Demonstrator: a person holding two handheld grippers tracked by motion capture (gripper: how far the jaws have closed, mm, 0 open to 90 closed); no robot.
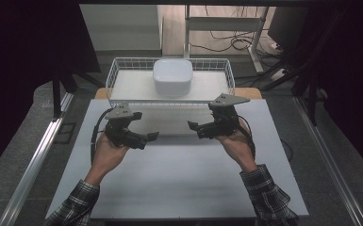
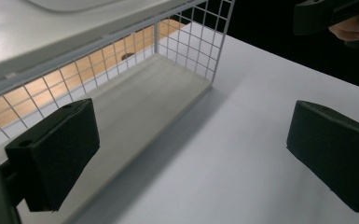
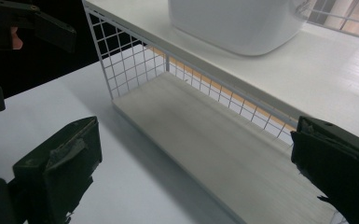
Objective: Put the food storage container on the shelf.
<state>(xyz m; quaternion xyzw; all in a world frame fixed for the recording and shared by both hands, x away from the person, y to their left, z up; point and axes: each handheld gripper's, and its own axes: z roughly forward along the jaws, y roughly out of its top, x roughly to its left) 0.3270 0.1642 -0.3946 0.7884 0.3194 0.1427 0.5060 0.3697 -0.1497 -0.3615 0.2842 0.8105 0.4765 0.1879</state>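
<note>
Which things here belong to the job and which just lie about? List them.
Job:
white bowl
wire rack on which it stands
left gripper, open
right gripper, open

Lying about:
cables on the floor behind
desk frame

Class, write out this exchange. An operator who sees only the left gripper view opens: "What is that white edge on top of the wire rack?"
Observer: It's a white container with rounded corners. It sits on the upper board of the wire rack, about midway along.
Operator: Is my other gripper holding anything?
Observer: No. The right gripper is open and empty, and it points at the rack's lower board.
</note>
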